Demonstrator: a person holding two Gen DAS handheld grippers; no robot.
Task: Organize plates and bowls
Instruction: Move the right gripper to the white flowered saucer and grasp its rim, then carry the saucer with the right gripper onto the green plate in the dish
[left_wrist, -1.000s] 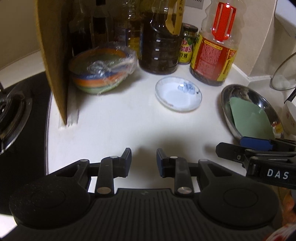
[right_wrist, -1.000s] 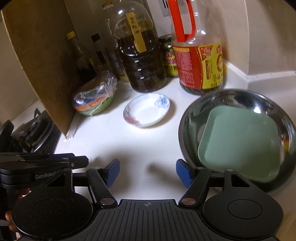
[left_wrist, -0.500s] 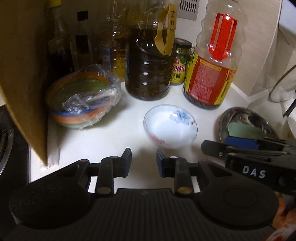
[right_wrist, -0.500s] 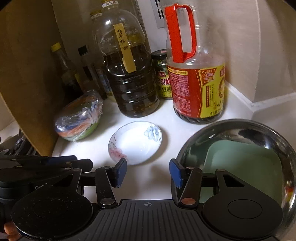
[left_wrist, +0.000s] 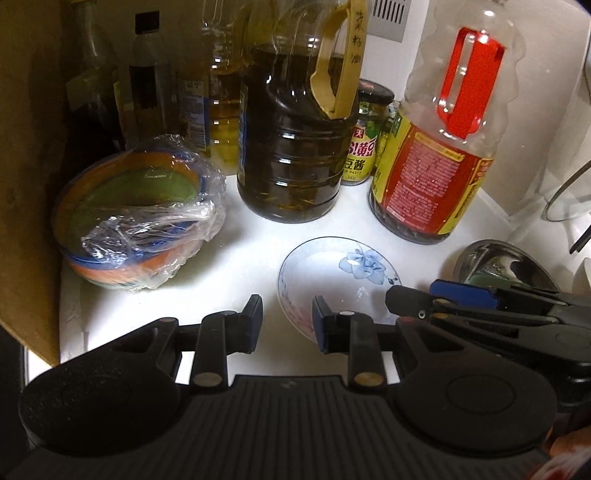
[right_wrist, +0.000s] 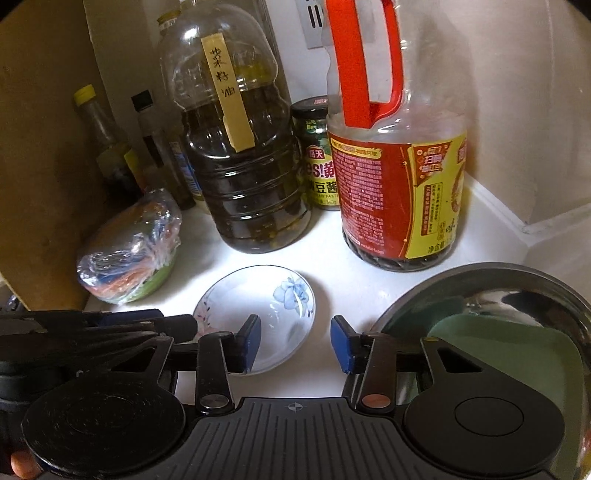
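Saucer (right_wrist: 258, 314) is sitting upright on the white counter (right_wrist: 351, 280), in front of the oil jug (right_wrist: 240, 166) and soy bottle (right_wrist: 399, 177), between the wrapped bowls (right_wrist: 129, 258) on the left and the steel bowl (right_wrist: 480, 295) on the right; a second ago both grippers were hanging well back with the saucer far ahead, now both are closing in on it, so the saucer is looking like the pick target, judging the reach step as nearly done and the grasp not yet made; right gripper (right_wrist: 295, 341) is hanging with jaws apart and empty, its left finger over the saucer's near rim, right finger out over bare counter, contact hard to tell; left gripper (left_wrist: 287, 319) is also holding its jaws apart with nothing between, its right finger overlapping the saucer's (left_wrist: 338, 280) near-left rim; saucer is round so no real long axis, opening facing up, blue flower (right_wrist: 293, 293) lying on the far-right side of the rim, pinkish mark at the near-left; green square plate (right_wrist: 517, 354) is lying inside the steel bowl, probably the stack the saucer is going to; wrapped bowls are staying put against the brown board (right_wrist: 44, 184); risk is the thin rim slipping on the smooth counter when pinched.
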